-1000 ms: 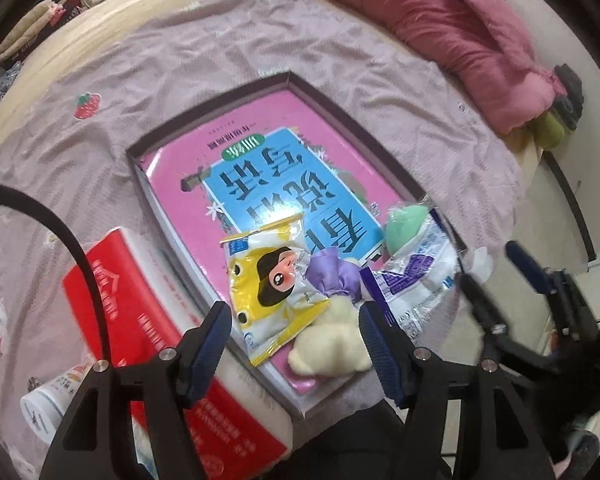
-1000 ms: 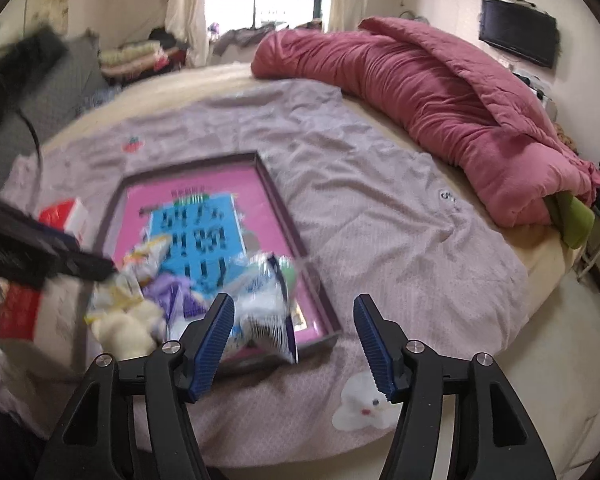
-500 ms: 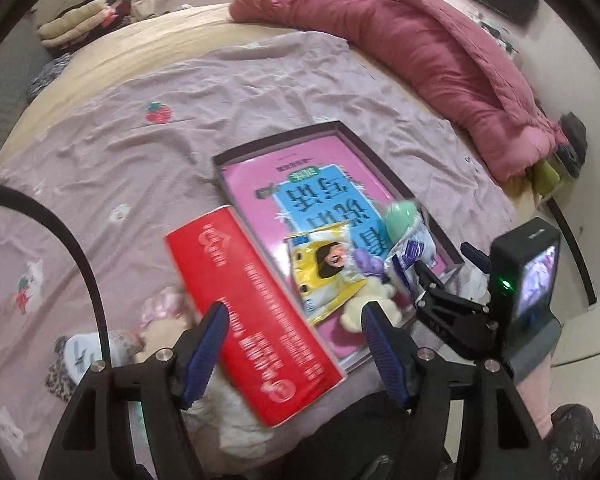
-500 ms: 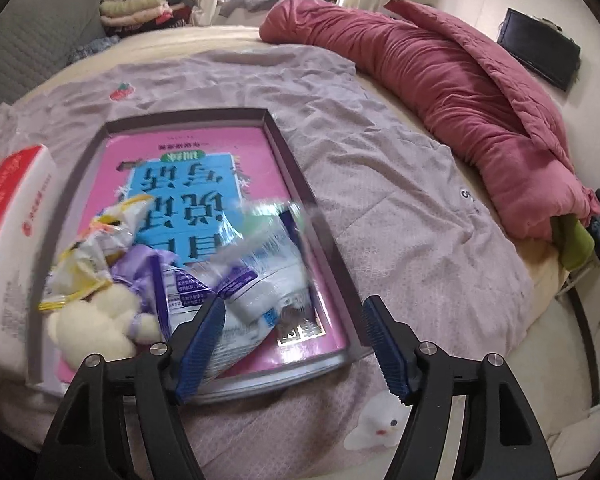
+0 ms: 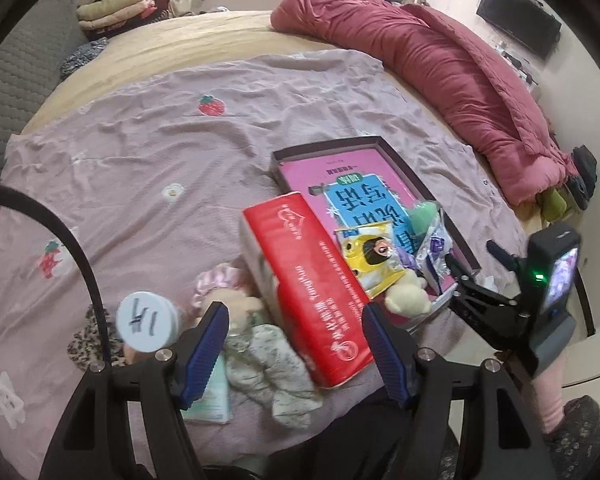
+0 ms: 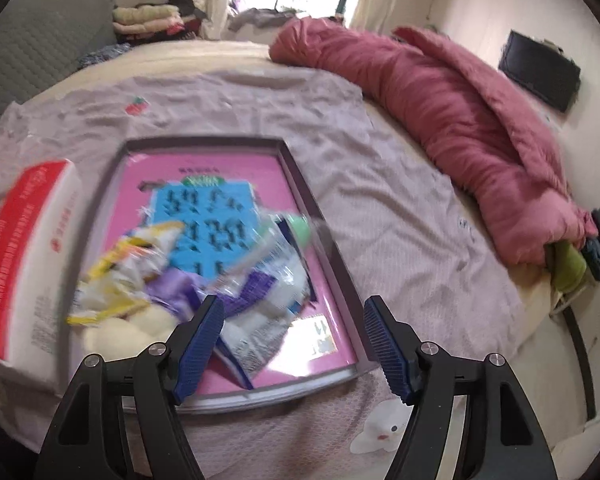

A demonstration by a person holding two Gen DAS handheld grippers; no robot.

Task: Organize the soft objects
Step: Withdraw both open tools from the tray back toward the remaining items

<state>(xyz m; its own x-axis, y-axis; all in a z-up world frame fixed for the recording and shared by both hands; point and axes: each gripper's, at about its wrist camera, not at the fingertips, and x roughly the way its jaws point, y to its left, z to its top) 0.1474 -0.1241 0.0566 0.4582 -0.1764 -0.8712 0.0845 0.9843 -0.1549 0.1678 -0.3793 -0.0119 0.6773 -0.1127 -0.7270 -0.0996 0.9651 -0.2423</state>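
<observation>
Jaws on my left gripper [image 5: 294,340] gape empty above the red tissue pack [image 5: 312,292] and floral socks [image 5: 276,372] on the bedsheet [image 5: 140,152]. My right gripper [image 6: 294,340] has just been opening, nothing between its pads, over the tray [image 6: 336,280] holding snack packets [image 6: 260,300] and a cream plush [image 6: 120,332].

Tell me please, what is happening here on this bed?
A person with a handheld gripper in each hand is sorting soft things on a bed. A shallow tray already holds a yellow snack packet, a cream plush toy and a white and purple bag. The right gripper hangs open over the tray, holding nothing. The left gripper is open above a pile beside the tray: a red tissue pack, floral socks and a pink scrunchie.
</observation>
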